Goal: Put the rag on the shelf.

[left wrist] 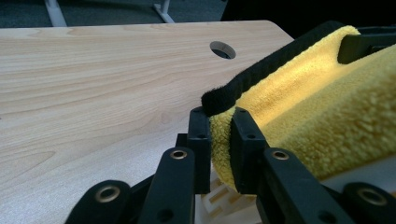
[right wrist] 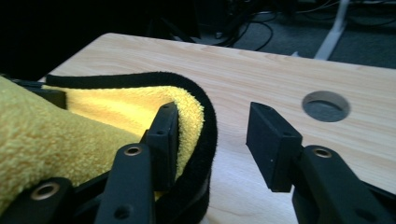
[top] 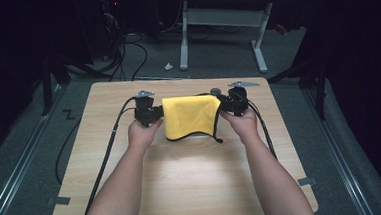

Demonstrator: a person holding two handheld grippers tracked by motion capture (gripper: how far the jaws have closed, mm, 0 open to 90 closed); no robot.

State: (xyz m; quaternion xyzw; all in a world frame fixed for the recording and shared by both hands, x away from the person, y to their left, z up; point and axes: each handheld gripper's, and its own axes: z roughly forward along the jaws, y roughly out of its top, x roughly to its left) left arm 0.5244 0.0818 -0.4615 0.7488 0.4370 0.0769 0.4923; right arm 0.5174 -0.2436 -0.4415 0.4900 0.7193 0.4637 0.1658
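I hold a folded yellow cloth (top: 191,116) mid-surface, its long axis running between both grippers. L gripper (left wrist: 219,140) is clamped on its edge; R gripper (right wrist: 212,140) stands apart, cloth beside one jaw.

— What do we see along our left gripper (left wrist: 219,140)?
— Its jaws pinch the yellow cloth (left wrist: 322,116) by its black-trimmed edge.
— And beneath?
— Our wooden table (left wrist: 93,79), a round hole (left wrist: 222,49) near its far edge.
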